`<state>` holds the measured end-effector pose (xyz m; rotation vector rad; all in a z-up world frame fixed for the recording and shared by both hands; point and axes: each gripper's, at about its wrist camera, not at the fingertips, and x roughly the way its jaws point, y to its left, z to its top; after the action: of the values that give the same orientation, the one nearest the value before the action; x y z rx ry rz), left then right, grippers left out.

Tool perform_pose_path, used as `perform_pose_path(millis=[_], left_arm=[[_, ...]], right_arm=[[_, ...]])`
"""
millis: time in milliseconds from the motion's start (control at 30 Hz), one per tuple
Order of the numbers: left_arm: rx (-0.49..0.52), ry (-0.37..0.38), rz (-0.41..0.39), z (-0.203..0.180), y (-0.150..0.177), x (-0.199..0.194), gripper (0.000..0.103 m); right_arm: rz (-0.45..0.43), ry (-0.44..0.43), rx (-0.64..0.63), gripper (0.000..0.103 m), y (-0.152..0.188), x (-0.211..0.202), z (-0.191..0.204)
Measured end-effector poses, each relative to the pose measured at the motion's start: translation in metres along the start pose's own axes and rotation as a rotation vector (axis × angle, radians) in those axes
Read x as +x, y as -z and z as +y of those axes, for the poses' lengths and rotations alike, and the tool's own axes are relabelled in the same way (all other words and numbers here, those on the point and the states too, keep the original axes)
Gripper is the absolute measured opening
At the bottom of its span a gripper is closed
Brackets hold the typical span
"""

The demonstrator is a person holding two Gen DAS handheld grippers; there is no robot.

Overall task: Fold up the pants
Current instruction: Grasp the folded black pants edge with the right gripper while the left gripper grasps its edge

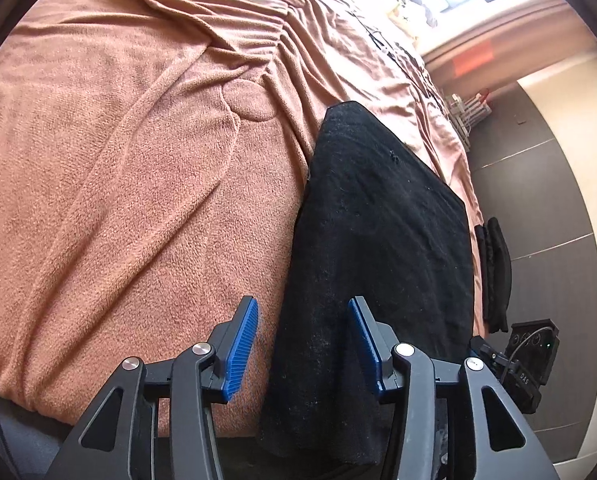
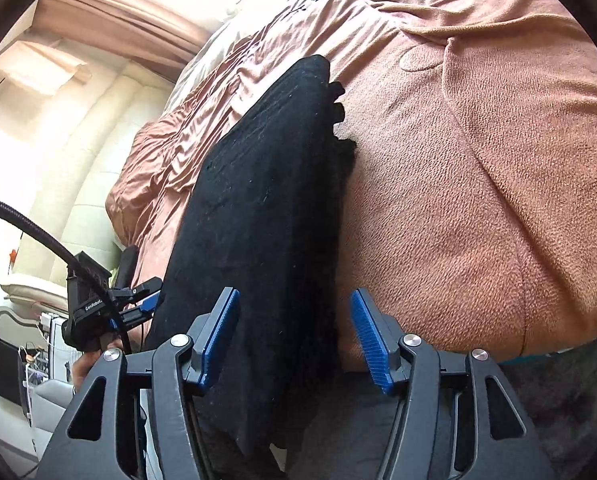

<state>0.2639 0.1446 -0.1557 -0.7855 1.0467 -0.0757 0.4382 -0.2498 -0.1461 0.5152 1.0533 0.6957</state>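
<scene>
Black pants point(image 1: 378, 220) lie folded into a long strip on a pinkish-brown fleece blanket point(image 1: 118, 200), with their near end hanging over the bed's front edge. My left gripper point(image 1: 302, 340) is open over that near end. Its blue pads point(image 1: 242, 344) stand apart, one over the blanket and one over the black cloth, neither pressing. In the right wrist view the same pants point(image 2: 266, 180) run away from my right gripper point(image 2: 294, 336), which is also open, with the cloth lying loose between its pads point(image 2: 372, 340). The left gripper point(image 2: 138, 304) shows at the pants' left edge.
The blanket point(image 2: 478, 200) covers the bed and is wrinkled toward the far end. A dark tiled floor point(image 1: 546, 184) lies beside the bed, with a black padded item point(image 1: 496, 272) and a white rack point(image 1: 468, 112). A black cable point(image 2: 26, 220) arcs at the left.
</scene>
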Motion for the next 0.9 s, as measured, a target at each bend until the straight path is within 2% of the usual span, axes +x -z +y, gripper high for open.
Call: perform_pose_path(millis=[167,333,533,733,800,867,900], left_arm=[[0.011,-0.001,0.012,-0.003,-0.01,0.009,0.05],[0.031,-0.015,0.021,-0.009,-0.022,0.018,0.05],[0.051,-0.033,0.031,-0.019,-0.035,0.031,0.05],[0.056,-0.056,0.032,-0.028,-0.045,0.04,0.05],[0.06,-0.066,0.035,-0.03,-0.047,0.043,0.05],[0.061,-0.075,0.037,-0.031,-0.049,0.046,0.05],[0.06,-0.079,0.037,-0.031,-0.05,0.047,0.05]], right_arm=[[0.015,-0.05,0.046,0.056,0.002,0.018,-0.011],[-0.016,-0.079,0.054,0.056,0.001,0.026,-0.015],[0.011,-0.131,0.093,0.056,-0.006,0.039,-0.029],[-0.036,-0.11,0.086,0.056,-0.019,0.036,-0.036],[-0.063,-0.105,0.073,0.05,-0.029,0.037,-0.031],[-0.072,-0.122,0.062,0.032,-0.034,0.036,-0.028],[-0.077,-0.126,0.049,0.028,-0.037,0.037,-0.025]])
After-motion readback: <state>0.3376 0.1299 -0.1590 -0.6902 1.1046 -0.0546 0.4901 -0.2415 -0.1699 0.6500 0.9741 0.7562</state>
